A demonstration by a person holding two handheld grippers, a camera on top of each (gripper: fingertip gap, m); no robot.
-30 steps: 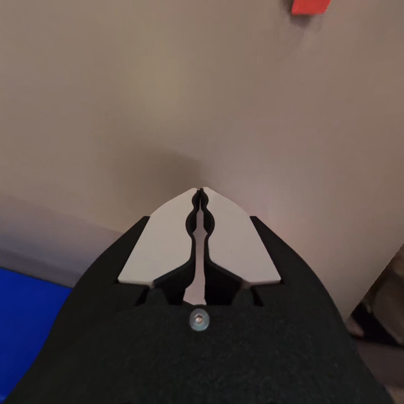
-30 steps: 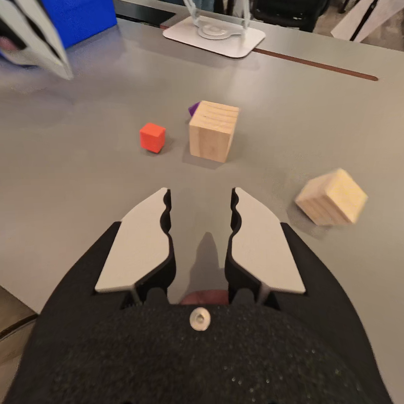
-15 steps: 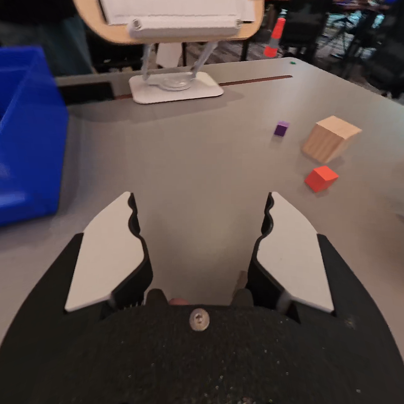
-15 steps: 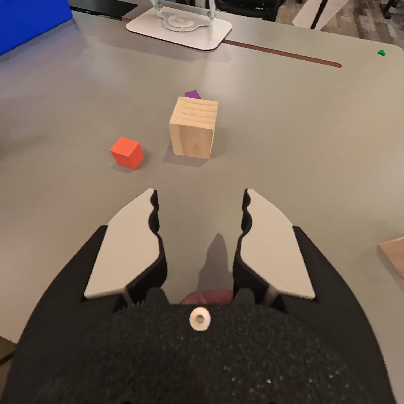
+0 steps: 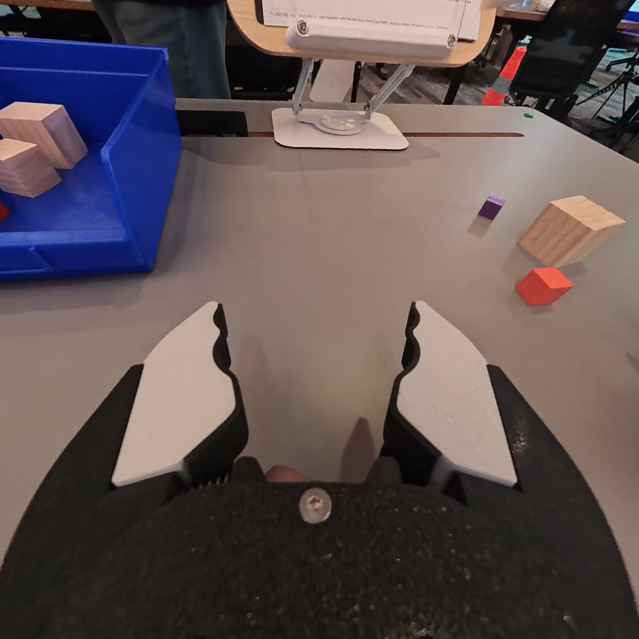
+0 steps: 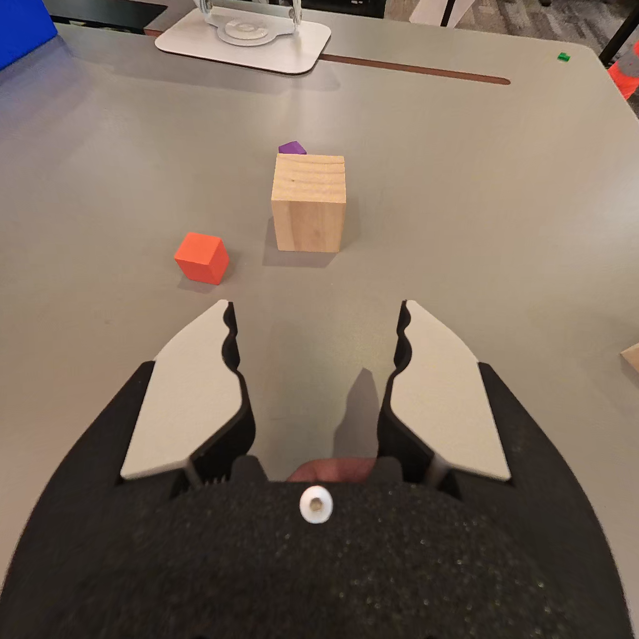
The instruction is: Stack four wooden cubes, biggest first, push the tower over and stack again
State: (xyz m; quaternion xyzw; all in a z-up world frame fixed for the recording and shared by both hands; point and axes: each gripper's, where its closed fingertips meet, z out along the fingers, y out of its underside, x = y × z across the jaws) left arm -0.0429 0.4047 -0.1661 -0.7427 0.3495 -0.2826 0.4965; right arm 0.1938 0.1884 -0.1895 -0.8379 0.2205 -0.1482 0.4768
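A plain wooden cube [image 6: 308, 202] stands on the grey table [image 6: 484, 207], straight ahead of my right gripper [image 6: 316, 306], which is open and empty. An orange cube [image 6: 202, 258] lies to its left and a small purple cube [image 6: 292, 148] just behind it. A corner of another wooden cube [image 6: 631, 361] shows at the right edge. In the left wrist view the wooden cube [image 5: 570, 230], orange cube [image 5: 543, 286] and purple cube [image 5: 491, 206] lie far right. My left gripper [image 5: 315, 307] is open and empty over bare table.
A blue bin [image 5: 138, 193] at the left holds two wooden cubes [image 5: 34, 152] and something red. A stand with a white base plate [image 5: 340, 133] carries a board at the table's back. A tiny green piece [image 6: 563, 56] lies at the far right corner.
My left gripper went from shut and pointing down at the table to open and facing across it. My right gripper opened wider and turned left, so the second wooden cube slid to the right edge.
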